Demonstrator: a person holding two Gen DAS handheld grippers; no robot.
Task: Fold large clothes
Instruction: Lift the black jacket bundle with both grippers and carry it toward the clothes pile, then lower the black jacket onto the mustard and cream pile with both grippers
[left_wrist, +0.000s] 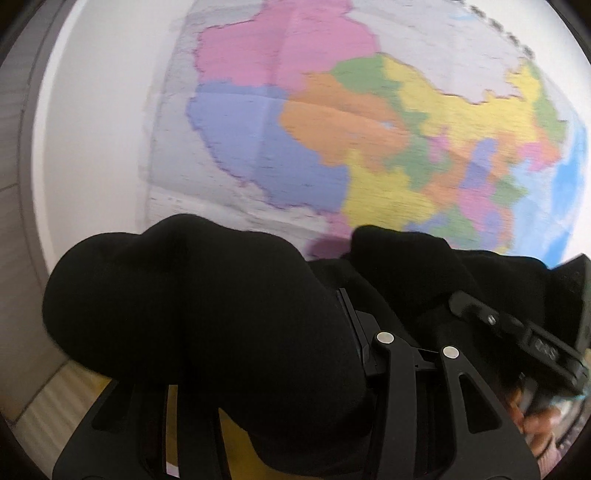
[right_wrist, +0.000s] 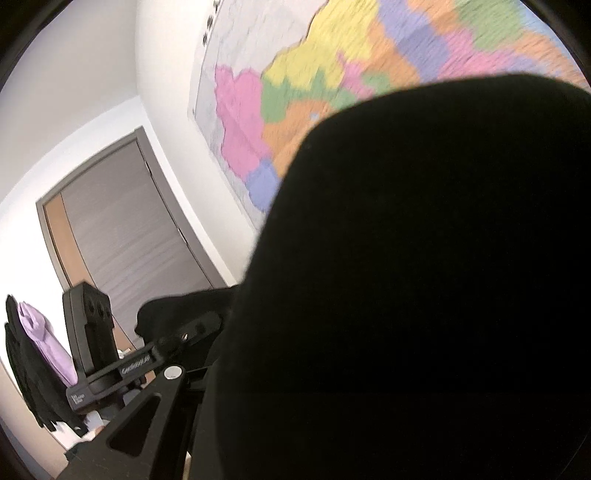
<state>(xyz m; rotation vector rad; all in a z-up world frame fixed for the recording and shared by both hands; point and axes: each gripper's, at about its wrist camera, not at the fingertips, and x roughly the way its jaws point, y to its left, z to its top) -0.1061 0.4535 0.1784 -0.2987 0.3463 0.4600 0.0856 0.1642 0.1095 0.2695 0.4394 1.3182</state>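
Counting, we find one black knit garment (left_wrist: 207, 314) bunched over our left claw (left_wrist: 399, 295) and covering our right claw (right_wrist: 229, 354); both seem clamped on it, though their tips are buried. One pastel wall map (left_wrist: 332, 129), one grey door (right_wrist: 129, 229). The map's lettering is blurred and unreadable.
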